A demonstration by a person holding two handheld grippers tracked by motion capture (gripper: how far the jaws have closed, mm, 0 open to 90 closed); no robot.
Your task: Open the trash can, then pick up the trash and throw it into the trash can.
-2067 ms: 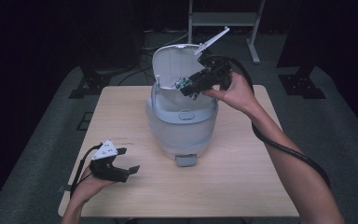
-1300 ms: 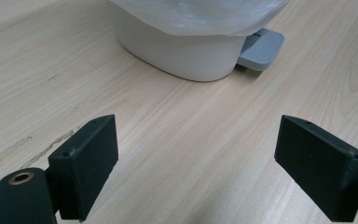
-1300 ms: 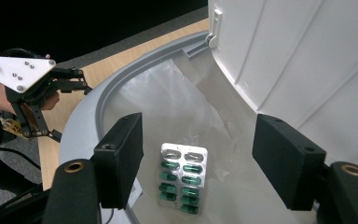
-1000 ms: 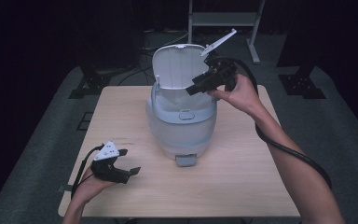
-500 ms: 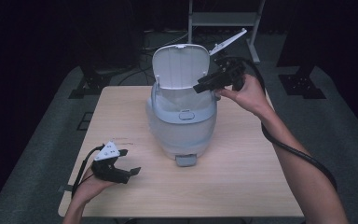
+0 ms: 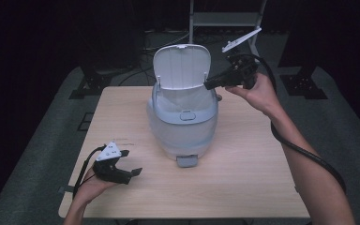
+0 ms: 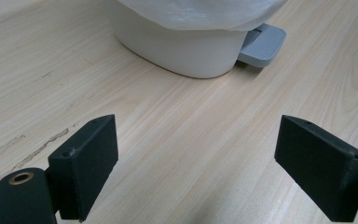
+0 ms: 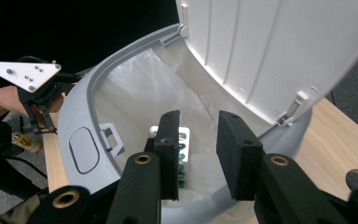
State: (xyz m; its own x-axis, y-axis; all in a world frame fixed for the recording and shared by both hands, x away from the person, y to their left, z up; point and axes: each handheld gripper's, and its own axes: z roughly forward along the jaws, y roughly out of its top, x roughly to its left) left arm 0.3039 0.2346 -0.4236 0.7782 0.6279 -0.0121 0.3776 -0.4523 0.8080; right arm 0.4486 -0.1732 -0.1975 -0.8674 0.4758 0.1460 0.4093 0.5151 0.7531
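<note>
The pale grey plastic pedal bin (image 6: 183, 119) stands in the middle of the light wooden table (image 6: 243, 187), with its white hinged lid (image 6: 181, 65) raised upright and a thin clear liner bag (image 8: 135, 93) inside. Deep in the bag lies a small white pack with dark green round cells (image 8: 181, 156), probably a blister pack; I judge it light, stiff at the edges and a little slippery, so the best hold is across its short side. The lid looks light and will swing easily; it can be taken at its front rim. The right gripper (image 6: 212, 86) hangs just beside the bin's opening, pointing inward, the forearm lifted above the table; its jaws stand narrow with a small gap and hold nothing. The left gripper (image 6: 132, 165) rests low on the near left of the table, jaws wide apart and empty, aimed toward the grey foot pedal (image 7: 262, 41).
</note>
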